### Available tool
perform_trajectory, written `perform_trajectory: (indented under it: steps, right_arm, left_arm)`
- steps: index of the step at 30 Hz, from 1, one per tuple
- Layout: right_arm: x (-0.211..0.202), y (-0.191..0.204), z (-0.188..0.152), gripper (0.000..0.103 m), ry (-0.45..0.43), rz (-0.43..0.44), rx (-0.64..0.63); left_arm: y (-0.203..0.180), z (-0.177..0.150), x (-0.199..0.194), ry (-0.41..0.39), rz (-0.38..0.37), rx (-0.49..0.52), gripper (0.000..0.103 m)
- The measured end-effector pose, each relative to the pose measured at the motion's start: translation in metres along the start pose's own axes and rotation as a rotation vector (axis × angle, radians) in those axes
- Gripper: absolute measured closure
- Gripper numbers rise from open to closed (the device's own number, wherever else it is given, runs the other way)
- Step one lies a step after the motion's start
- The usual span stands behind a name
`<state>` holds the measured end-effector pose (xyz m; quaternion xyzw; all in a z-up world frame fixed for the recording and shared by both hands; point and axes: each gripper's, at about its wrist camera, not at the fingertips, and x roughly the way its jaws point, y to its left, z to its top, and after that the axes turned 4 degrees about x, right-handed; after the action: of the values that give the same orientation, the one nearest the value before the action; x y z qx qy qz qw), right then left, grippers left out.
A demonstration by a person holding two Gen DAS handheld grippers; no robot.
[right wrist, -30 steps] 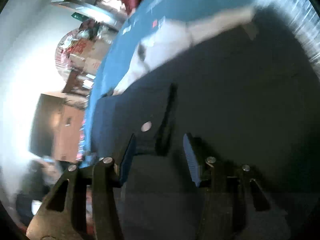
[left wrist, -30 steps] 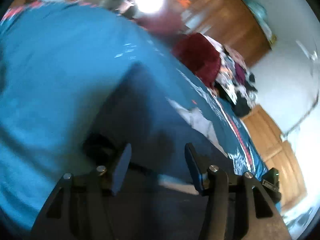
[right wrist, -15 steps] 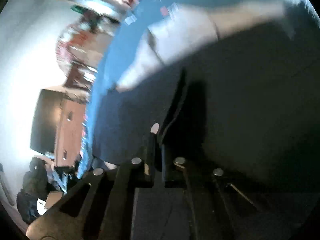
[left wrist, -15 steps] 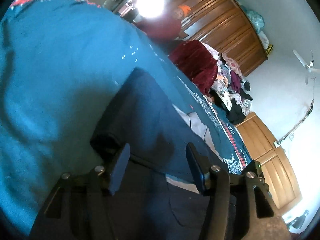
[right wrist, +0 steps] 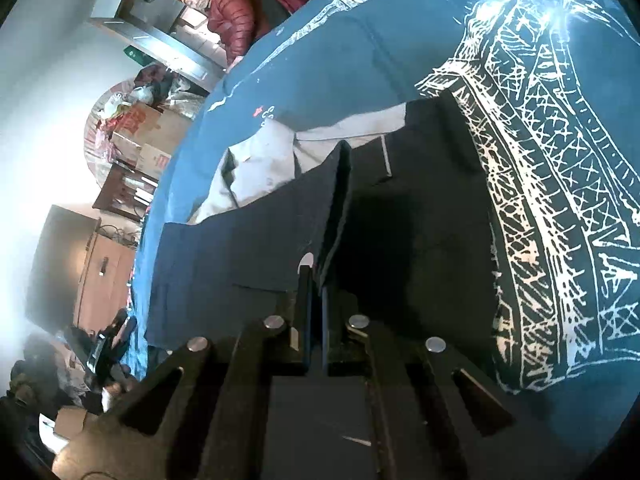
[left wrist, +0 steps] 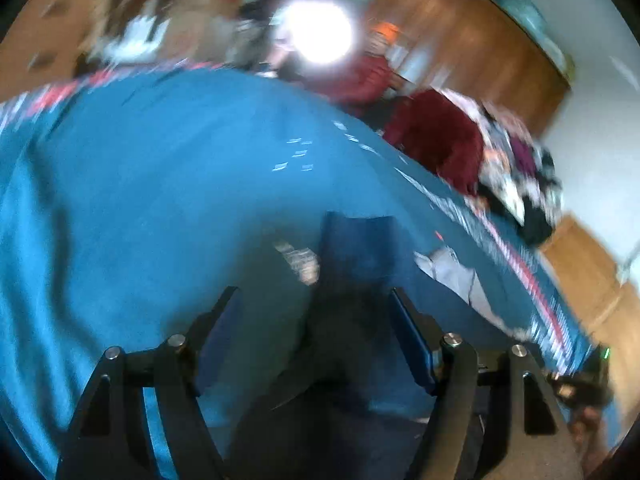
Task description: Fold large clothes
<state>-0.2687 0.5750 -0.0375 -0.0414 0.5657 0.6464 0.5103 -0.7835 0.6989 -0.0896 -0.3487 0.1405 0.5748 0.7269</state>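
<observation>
A dark navy garment [right wrist: 248,248] lies on the teal bedsheet [right wrist: 400,40], with a pale grey lining [right wrist: 260,160] showing at its far edge. My right gripper [right wrist: 315,280] is shut on a raised fold of that garment, which stands up as a ridge ahead of the fingertips. The left wrist view is blurred. In it my left gripper [left wrist: 316,320] is open, low over the sheet [left wrist: 140,200]. A strip of the navy garment [left wrist: 356,248] runs between its fingers, and I cannot tell whether they touch it.
The sheet carries a white tower print [right wrist: 540,200]. A person in a red jacket [right wrist: 230,8] sits beyond the bed's far edge. Cardboard boxes [right wrist: 148,128] and a wooden cabinet [right wrist: 100,272] stand to the left. A clothes pile [left wrist: 512,168] and a wardrobe [left wrist: 460,40] are behind the bed.
My right gripper went from open to shut on a fold of the navy garment and now holds it raised. My left gripper stayed open and swung, its view now blurred.
</observation>
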Motion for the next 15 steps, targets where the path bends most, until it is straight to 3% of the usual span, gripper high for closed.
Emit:
perform_trajectory:
  steps: [3,4,5,8,12,14,15]
  right_arm:
    - [-0.003,-0.012,-0.005,0.101,-0.017,-0.037,0.013]
    - [-0.006,-0.020,-0.007,0.101,-0.023,-0.040,0.034]
    - [-0.008,-0.025,-0.010,0.101,-0.024,-0.041,0.050]
    - [-0.007,-0.033,-0.014,0.101,-0.012,-0.044,0.041]
    - [-0.011,-0.031,-0.013,0.101,-0.030,-0.034,0.011]
    - [-0.013,-0.030,-0.011,0.101,-0.037,-0.030,0.004]
    - [-0.013,-0.032,-0.010,0.100,-0.039,-0.032,-0.001]
  left_arm:
    - [-0.025,-0.004,0.047,0.187,0.093,0.156,0.028]
    - [-0.025,-0.012,0.065,0.284,0.127,0.169,0.031]
    - [-0.022,-0.016,0.074,0.329,0.136,0.165,0.031]
    - [-0.026,-0.004,0.051,0.261,0.083,0.130,0.038]
    - [-0.042,0.029,0.035,0.120,0.016,0.098,0.033]
    - [-0.048,0.037,0.059,0.145,-0.004,0.103,0.028]
    - [-0.045,0.036,0.084,0.214,-0.013,0.079,0.028]
